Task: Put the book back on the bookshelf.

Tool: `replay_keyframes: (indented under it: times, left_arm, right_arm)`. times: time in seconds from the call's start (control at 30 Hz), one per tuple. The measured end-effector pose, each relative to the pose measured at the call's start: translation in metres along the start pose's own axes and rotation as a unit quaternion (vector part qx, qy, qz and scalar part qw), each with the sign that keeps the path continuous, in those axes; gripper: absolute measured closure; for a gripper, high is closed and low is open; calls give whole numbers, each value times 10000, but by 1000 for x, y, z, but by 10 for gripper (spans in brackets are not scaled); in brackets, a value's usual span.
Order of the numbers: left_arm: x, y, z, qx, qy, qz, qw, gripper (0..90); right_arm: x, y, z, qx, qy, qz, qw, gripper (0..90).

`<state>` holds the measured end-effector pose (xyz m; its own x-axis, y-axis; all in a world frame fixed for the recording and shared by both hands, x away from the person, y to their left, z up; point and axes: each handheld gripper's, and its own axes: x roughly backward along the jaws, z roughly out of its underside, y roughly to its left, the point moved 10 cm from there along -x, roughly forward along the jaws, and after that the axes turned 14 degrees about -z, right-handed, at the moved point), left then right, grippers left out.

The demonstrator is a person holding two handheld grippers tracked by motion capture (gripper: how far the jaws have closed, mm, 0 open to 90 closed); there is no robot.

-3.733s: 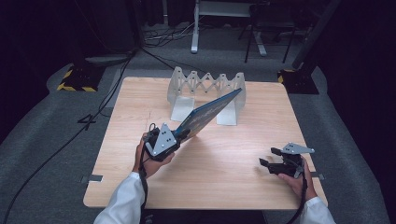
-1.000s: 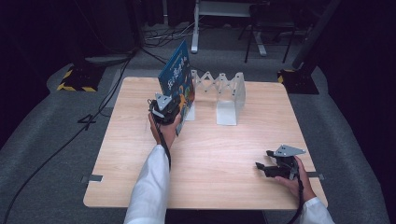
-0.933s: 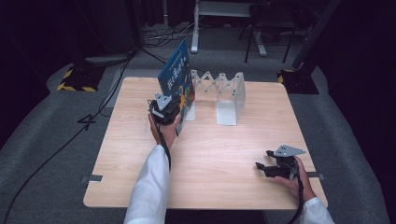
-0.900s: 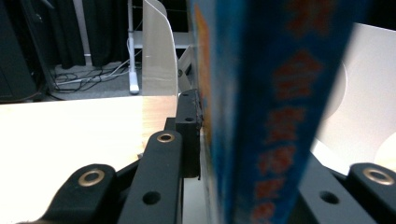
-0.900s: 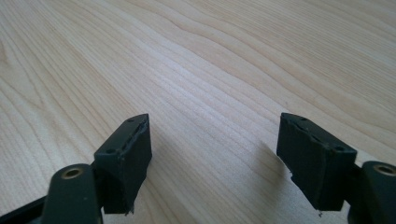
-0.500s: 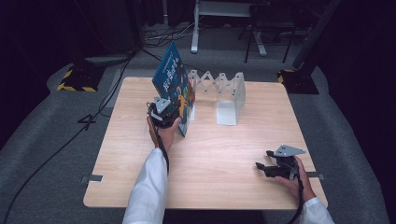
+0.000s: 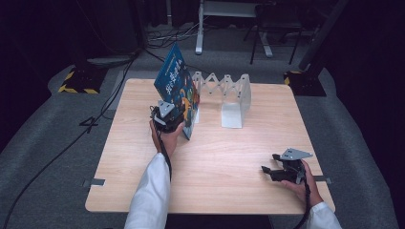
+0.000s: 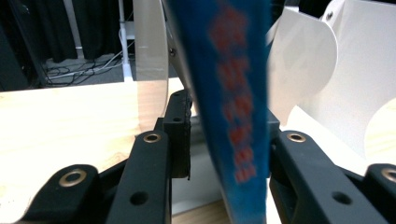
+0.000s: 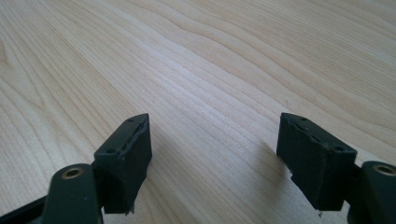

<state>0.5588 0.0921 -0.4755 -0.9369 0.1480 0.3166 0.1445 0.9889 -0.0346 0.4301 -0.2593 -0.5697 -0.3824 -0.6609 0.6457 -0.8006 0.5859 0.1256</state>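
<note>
A blue picture book (image 7: 177, 88) stands upright and tilted on the table, just left of the white zigzag book rack (image 7: 224, 90). My left gripper (image 7: 173, 120) is shut on the book's lower edge. In the left gripper view the blue spine with red letters (image 8: 231, 98) runs up between the black jaws, with white rack panels (image 8: 303, 65) right behind it. My right gripper (image 7: 268, 171) rests low near the table's front right, jaws wide apart. The right gripper view has bare wood between its fingers (image 9: 130, 154).
The wooden table (image 7: 210, 162) stands on grey carpet. Black cables and a yellow-black striped block (image 7: 76, 81) lie on the floor to the left. A white stand and dark chair legs (image 7: 267, 33) are behind the table.
The left gripper has drawn the book back toward the person and slightly away from the rack's left end, standing it more upright. The right gripper has stayed put.
</note>
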Motion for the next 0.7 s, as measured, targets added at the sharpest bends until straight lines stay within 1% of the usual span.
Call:
replay_keyframes:
  times: [0.07, 0.17, 0.3, 0.4, 0.47, 0.5, 0.53, 0.6, 0.7]
  left_arm:
    - [0, -1, 2, -4, 20, 18, 10000, 686]
    - [-2, -3, 9, 26, 109, 79, 9999, 684]
    - [-2, -5, 16, -63, 185, 110, 9997, 683]
    - [-1, -5, 18, -46, 198, 83, 9998, 685]
    - [2, -5, 15, -19, 137, 74, 9999, 682]
    - [3, -4, 14, -1, 124, 102, 9999, 682]
    - [4, -3, 13, -35, 106, 142, 9998, 683]
    - [6, -2, 11, -61, 94, 127, 9999, 693]
    - [11, 2, 6, -162, 30, 118, 9998, 692]
  right_arm:
    - [0, 0, 0, 2, 0, 2, 10000, 269]
    - [0, 0, 0, 6, 6, 11, 10000, 268]
    - [0, 0, 0, -1, 6, 7, 10000, 268]
    - [0, 0, 0, -16, 7, -6, 10000, 267]
    - [0, -1, 0, -34, 12, -4, 10000, 259]
    - [0, -1, 0, -47, 10, -6, 10000, 258]
    - [0, -1, 0, -66, 8, -4, 10000, 255]
    - [0, -1, 0, -74, 5, -6, 10000, 254]
    - [0, -1, 0, -84, 10, -7, 10000, 246]
